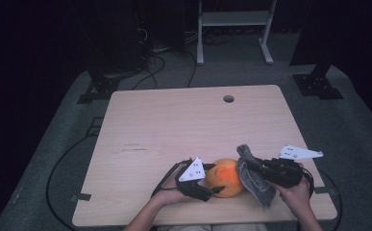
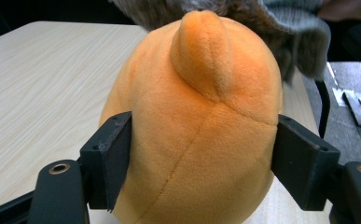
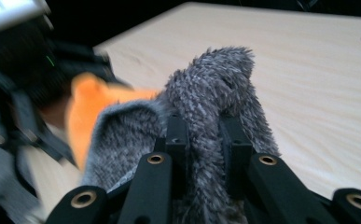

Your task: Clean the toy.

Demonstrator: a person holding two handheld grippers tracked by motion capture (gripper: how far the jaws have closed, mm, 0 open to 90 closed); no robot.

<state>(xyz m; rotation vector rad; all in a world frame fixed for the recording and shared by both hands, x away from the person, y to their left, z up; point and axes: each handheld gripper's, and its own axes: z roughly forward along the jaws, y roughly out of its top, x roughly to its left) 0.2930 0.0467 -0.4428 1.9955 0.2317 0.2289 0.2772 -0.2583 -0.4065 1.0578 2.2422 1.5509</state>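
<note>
An orange plush toy stands near the table's front edge. My left gripper is shut on it, with a pad pressing into each side of its lower body. A grey fuzzy cloth hangs against the toy's right side. My right gripper is shut on a fold of this cloth, which bunches above the jaws. In the left gripper view the cloth lies over the toy's far top. The right gripper view has the toy blurred at the left.
The wooden table has a round cable hole near its far edge. Beyond it stand a white metal frame and black stand bases, with cables on the grey floor.
</note>
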